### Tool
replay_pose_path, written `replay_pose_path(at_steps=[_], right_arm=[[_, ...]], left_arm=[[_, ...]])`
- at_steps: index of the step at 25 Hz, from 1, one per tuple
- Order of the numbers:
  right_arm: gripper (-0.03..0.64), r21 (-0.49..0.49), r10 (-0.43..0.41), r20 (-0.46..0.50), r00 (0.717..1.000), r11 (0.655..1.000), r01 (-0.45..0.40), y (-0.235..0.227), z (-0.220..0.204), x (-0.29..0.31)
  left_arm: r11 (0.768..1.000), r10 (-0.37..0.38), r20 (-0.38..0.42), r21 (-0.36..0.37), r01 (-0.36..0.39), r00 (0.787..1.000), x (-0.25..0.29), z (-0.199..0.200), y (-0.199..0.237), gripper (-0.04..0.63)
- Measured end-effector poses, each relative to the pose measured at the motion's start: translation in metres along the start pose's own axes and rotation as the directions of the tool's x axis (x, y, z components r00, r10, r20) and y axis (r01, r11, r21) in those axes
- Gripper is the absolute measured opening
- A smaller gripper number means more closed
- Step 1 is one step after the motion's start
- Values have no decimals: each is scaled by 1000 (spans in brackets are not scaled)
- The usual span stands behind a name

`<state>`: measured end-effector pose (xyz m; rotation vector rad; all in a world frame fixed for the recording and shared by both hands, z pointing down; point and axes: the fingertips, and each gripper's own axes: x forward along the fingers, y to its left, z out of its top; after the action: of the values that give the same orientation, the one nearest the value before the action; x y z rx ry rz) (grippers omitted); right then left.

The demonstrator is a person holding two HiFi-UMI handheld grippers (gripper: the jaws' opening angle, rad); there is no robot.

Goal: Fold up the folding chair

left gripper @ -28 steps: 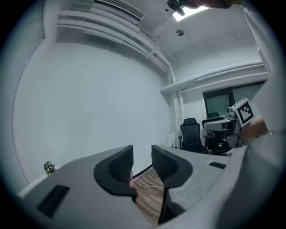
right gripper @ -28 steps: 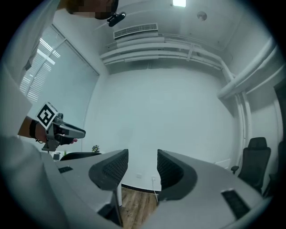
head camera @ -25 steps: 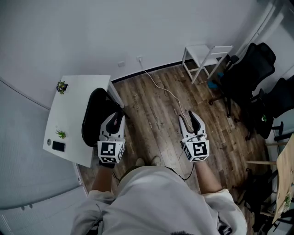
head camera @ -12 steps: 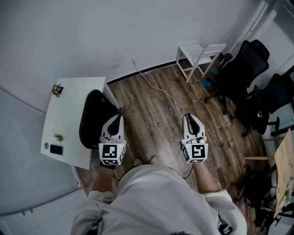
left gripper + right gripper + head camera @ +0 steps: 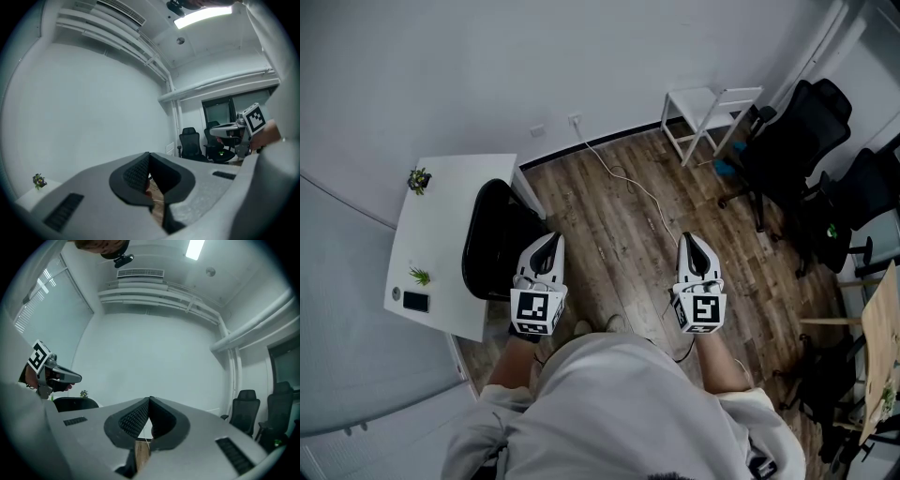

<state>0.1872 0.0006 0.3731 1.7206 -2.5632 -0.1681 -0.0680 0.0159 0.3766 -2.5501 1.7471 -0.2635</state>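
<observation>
Looking down in the head view, one white folding chair [image 5: 703,98] stood at upper right by the wall [image 5: 487,66], well apart from both grippers, nearer the right gripper [image 5: 690,240] than the left gripper [image 5: 552,240]. Left gripper view: jaws pressed together on nothing. Right gripper view: likewise closed, empty, chair unseen

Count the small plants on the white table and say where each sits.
2. One plant sits at the far corner of the table, near the wall. The second plant sits toward the near end, by the left edge. None seems hidden.
</observation>
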Motion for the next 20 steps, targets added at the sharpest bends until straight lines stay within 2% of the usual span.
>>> replay_pose_path(at_steps=[9,20], right_arm=[[17,6,8,-9,1000,1000,-8,2,-3,-10],[17,3,36,-15,999,999,-36,7,-4,-9]], left_arm=[[1000,-10,4,3,10,1000,-1,3,-5,7],[1000,16,-11,-4,-16,1000,-7,-1,1,8]])
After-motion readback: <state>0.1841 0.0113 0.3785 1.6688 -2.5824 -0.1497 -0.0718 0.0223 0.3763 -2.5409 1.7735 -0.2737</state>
